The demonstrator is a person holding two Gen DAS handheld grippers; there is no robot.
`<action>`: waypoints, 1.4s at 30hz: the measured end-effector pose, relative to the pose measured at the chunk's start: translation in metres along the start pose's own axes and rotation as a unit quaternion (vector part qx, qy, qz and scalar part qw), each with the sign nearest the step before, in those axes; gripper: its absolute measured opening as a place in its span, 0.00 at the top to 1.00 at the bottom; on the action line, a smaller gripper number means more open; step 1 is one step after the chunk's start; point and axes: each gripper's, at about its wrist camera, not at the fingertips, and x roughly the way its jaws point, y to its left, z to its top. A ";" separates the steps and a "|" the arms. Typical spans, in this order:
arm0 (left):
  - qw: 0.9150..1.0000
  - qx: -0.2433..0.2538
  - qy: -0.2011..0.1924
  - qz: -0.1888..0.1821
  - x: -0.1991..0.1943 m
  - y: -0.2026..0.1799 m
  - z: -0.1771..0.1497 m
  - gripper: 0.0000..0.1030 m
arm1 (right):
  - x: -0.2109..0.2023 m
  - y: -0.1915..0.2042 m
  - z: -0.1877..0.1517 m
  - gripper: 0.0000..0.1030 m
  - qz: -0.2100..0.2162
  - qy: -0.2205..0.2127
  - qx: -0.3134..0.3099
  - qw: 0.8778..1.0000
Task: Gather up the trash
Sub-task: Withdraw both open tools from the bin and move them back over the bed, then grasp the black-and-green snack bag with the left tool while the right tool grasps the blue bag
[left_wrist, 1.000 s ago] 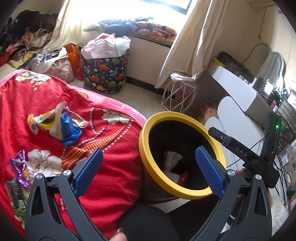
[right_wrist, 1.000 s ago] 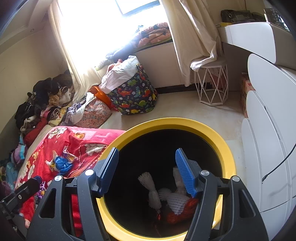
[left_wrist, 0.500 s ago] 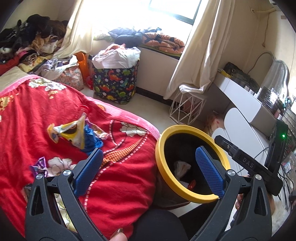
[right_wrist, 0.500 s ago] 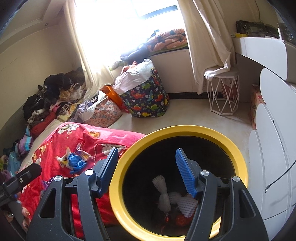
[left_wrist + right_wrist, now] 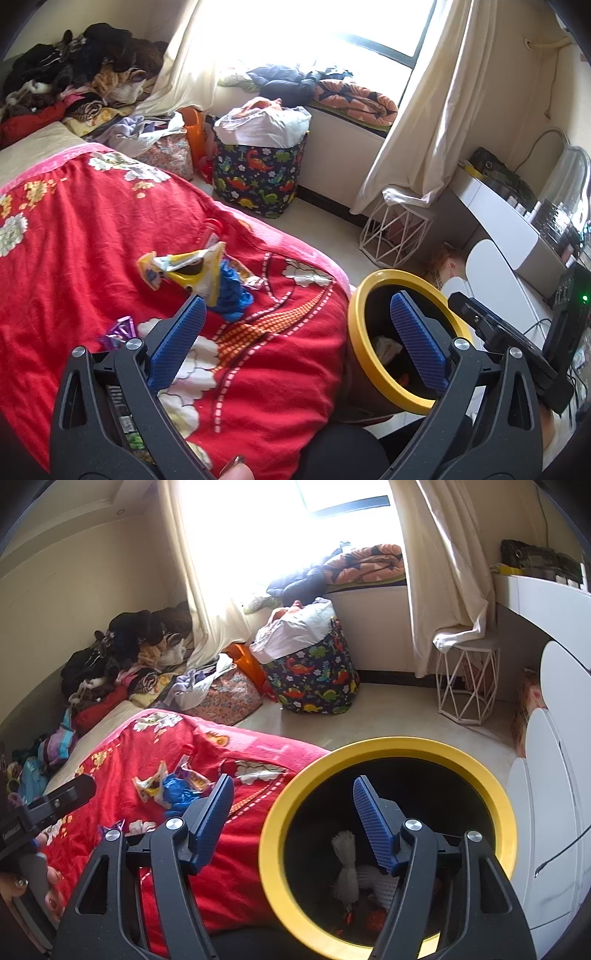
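While both grippers hang with their blue pads spread wide and nothing between them, the trash is split between two places. The left gripper (image 5: 295, 336) is over the near edge of the red blanket (image 5: 92, 240), its left pad above the fabric and its right pad in front of the bin (image 5: 369, 354). Just beyond its left pad lies a yellow wrapper (image 5: 192, 269) touching a crumpled blue bag (image 5: 232, 291), with a purple wrapper (image 5: 118, 332) nearer and to the left. The right gripper (image 5: 291, 819) straddles the bin's (image 5: 369, 746) yellow rim, right pad over the dark opening, left pad over the blanket (image 5: 229, 867). At the bottom of the bin lie white foam netting (image 5: 345, 864) and red scraps (image 5: 375, 919). Far across the floor stand a dinosaur-print basket (image 5: 314, 679) and a white wire stool (image 5: 465, 679).
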 end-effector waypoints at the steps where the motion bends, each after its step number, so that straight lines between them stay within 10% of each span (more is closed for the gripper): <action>1: 1.000 -0.002 0.000 0.002 0.000 0.003 0.001 0.11 | 0.001 0.002 0.000 0.36 0.002 0.001 -0.002 1.000; 32: 0.995 -0.057 0.007 0.086 -0.032 0.106 -0.016 0.11 | 0.066 0.116 0.001 0.36 0.101 0.052 -0.097 0.989; 42: 0.992 -0.062 0.038 0.098 -0.030 0.123 -0.035 0.11 | 0.108 0.136 -0.005 0.52 0.116 0.092 -0.118 0.982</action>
